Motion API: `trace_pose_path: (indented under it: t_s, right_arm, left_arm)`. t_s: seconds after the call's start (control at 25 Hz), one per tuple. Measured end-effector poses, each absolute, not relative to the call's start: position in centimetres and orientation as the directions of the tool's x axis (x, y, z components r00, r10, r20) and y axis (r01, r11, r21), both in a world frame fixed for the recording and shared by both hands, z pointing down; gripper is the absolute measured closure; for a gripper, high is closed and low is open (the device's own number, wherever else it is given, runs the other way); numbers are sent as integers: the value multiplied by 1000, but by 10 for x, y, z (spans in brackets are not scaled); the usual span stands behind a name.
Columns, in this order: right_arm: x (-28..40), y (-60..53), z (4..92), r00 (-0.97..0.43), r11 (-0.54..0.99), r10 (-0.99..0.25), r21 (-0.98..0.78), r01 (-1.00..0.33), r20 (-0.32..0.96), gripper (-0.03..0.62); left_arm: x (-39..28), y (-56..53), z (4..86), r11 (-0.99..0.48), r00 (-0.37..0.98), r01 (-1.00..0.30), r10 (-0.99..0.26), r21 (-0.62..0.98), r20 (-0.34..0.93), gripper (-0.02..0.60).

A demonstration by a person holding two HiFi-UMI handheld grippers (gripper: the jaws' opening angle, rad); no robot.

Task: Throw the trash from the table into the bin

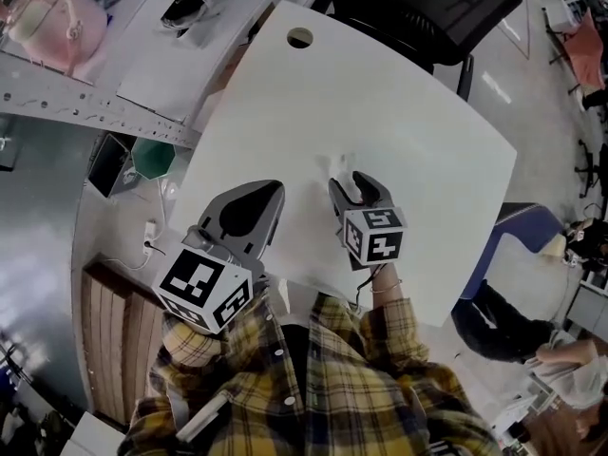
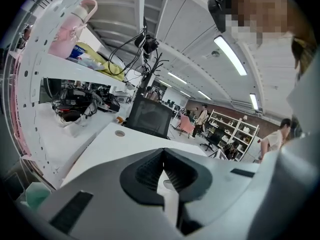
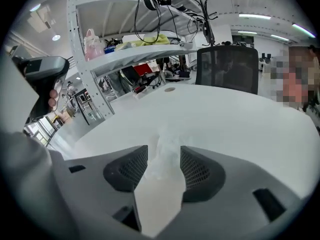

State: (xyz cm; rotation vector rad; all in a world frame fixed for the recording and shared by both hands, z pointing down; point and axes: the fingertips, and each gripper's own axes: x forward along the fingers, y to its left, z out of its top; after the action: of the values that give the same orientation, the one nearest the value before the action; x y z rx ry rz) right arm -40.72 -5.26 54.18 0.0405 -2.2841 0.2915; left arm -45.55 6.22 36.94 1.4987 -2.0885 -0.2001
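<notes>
A small crumpled white piece of trash [image 1: 338, 163] lies on the white table [image 1: 408, 103] near its middle. My right gripper [image 1: 350, 184] is just short of it, pointing down at the table. In the right gripper view the trash [image 3: 167, 134] sits between the open jaws of that gripper [image 3: 164, 151], and the pads do not press on it. My left gripper [image 1: 274, 191] hovers over the table's near left part. Its fingertips meet in the left gripper view [image 2: 163, 152] with nothing between them.
A cable hole [image 1: 300, 38] marks the table's far side, with a black office chair [image 1: 427, 8] behind it. A shelf with a pink bottle [image 1: 57, 17] stands at the left. A green container [image 1: 152, 157] sits on the floor by the table's left edge.
</notes>
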Motion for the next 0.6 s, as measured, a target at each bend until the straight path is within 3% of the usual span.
trace_pose_path:
  t_s: [0.32, 0.52, 0.6]
  right_arm:
    - [-403, -57, 564, -603, 974, 36, -163, -157, 797, 418]
    - [-401, -66, 566, -582, 983, -25, -86, -162, 813, 547]
    - [-401, -66, 564, -590, 983, -21, -92, -161, 807, 562]
  left_arm:
    - [-461, 71, 376, 381, -231, -818, -904, 432, 359, 572]
    - [-465, 76, 376, 383, -237, -815, -905, 434, 354, 572]
    - [-465, 77, 374, 379, -235, -818, -907, 433, 351, 572]
